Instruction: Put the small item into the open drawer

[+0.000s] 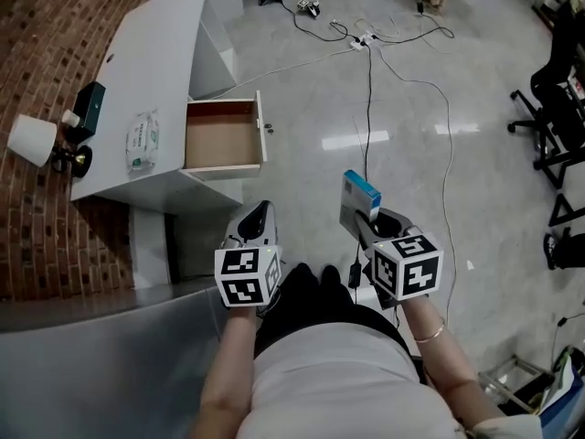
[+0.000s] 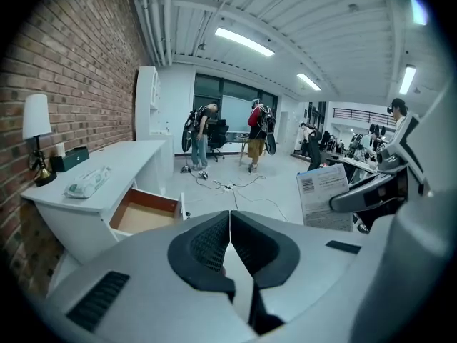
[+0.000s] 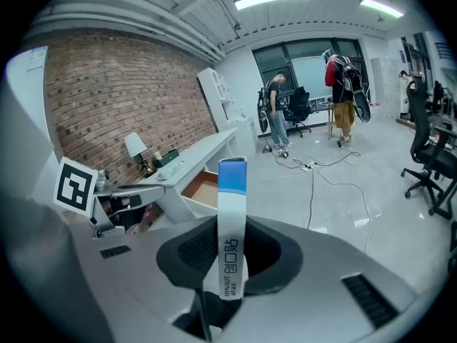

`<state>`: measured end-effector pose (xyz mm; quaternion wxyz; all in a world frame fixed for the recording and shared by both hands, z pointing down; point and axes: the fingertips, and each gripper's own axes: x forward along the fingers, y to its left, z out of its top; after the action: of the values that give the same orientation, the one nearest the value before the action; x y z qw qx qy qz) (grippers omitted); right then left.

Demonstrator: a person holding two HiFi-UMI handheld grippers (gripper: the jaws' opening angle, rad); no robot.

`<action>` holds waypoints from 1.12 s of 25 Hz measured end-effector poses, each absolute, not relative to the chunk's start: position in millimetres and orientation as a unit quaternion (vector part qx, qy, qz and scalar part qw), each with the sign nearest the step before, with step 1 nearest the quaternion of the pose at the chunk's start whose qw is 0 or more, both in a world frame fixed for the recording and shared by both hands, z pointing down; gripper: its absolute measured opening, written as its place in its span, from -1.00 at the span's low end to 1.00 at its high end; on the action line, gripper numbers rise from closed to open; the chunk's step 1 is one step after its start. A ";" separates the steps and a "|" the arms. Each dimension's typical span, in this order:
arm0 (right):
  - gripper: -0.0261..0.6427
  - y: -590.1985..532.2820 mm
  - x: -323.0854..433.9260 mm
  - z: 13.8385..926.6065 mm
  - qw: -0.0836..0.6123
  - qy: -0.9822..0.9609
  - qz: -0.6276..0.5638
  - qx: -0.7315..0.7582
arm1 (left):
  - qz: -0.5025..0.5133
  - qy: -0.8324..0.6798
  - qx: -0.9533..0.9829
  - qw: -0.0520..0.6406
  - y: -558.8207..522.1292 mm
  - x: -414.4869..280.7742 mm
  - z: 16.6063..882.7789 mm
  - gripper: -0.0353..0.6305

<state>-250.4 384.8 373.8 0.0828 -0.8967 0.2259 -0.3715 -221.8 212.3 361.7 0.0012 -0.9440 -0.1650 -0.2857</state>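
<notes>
Grey polished floor (image 1: 384,108) runs beside a white desk (image 1: 151,53) set against a brick wall (image 1: 46,26). Its open drawer (image 1: 222,135) shows only a bare wooden bottom. The right gripper (image 1: 367,222) clamps the small blue-and-white box (image 1: 358,198) upright, well apart from the drawer. The left gripper (image 1: 257,218) has its jaws pressed together on nothing.

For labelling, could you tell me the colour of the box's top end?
Blue, on a white box; right gripper view.

At upper left, a lamp (image 1: 32,140), dark box (image 1: 89,106) and wipes pack (image 1: 143,140) sit on the table (image 1: 174,44); cables (image 1: 370,39) cross the floor (image 1: 411,154).
</notes>
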 end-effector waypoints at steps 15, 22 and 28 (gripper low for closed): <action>-0.67 344.8 -150.2 378.6 0.111 0.231 -0.368 -0.894 | -0.301 -0.150 -0.942 -0.012 165.3 -124.0 384.0 -0.82; -0.68 301.9 -53.0 388.5 0.119 0.232 -0.384 -0.886 | -0.315 -0.140 -0.938 -0.030 119.1 -31.8 398.1 -0.82; -0.68 263.4 21.1 393.5 0.117 0.232 -0.400 -0.879 | -0.322 -0.127 -0.937 -0.042 74.3 39.1 402.9 -0.82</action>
<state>21.1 263.4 393.5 0.1167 -0.8787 0.2324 -0.4004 39.1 74.3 402.9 -0.0420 -0.9373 -0.1269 -0.3218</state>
